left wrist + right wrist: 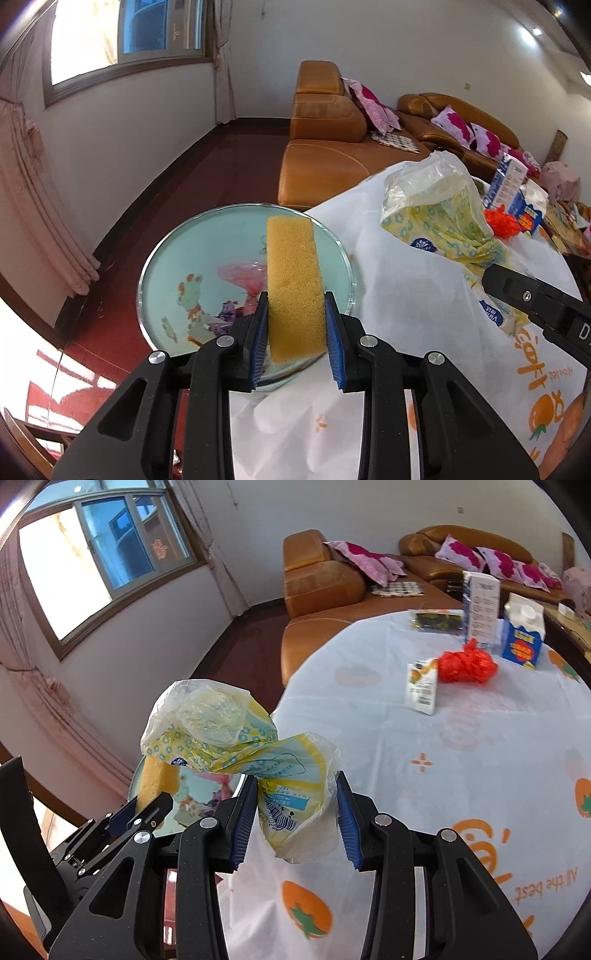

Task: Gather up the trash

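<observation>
1. Trash is in both your grippers: your left gripper [296, 334] has its blue pads pressed on the two sides of a yellow sponge [293, 284], which stands upright between them.
2. Your right gripper [296, 816], jaws partly apart, pinches a crumpled yellow wrapper [255, 760]; the wrapper bulges up toward 11 o'clock.
3. Below the sponge sits a round glass bin [166, 266] with pink and purple scraps inside, just off the table's edge.
4. Your table [480, 746] has a white cloth printed with orange fruit.
5. More trash stands on it toward 1 o'clock in the right view: a small juice box [422, 686], a red bag [466, 664] touching it, and two cartons [523, 631] behind.
6. An orange sofa [321, 590] lies beyond, at 12 o'clock.
</observation>
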A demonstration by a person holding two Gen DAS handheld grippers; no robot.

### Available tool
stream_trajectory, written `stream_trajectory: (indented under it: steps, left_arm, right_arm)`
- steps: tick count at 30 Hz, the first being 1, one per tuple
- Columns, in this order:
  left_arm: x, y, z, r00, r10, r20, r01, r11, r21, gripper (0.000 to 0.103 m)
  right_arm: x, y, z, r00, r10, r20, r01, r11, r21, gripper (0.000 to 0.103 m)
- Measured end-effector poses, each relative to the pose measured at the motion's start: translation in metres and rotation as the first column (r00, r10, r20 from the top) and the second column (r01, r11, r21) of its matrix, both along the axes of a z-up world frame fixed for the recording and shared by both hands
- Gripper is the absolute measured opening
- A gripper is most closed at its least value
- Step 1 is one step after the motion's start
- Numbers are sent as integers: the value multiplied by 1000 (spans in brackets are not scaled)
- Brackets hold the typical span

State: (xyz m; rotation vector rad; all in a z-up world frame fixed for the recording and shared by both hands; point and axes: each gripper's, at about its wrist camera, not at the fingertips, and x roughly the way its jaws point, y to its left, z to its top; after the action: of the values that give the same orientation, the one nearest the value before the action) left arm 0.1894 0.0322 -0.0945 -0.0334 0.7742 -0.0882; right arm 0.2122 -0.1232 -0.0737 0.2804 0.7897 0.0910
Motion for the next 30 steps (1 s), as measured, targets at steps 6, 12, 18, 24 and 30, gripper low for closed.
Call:
stream_trajectory:
  steps: [6,12,18,24,30]
  left_arm:
    - [5,23,-3,999,49,-7,-49,999,-6,28]
    - [15,46,-5,994,104,-13,-104,994,-10,28]
    - [29,58,-8,990,137,-19,-137,991,3,28]
    - [43,65,-14,986,162,-36,-161,987,17,28]
    - [58,64,-24,985,164,-62,-162,986,28,28]
  right_arm:
    - [13,24,-1,999,43,-4,-43,999,-9,42]
    - [28,41,-1,998,67,5,-67,998,-18,42]
    - [50,56,-3,997,73,2,-73,997,-16,42]
    - [68,62,-9,998,66,-18,-66,998,-15,43]
    - [82,67,-19,998,54,-44,-55,998,-21,43]
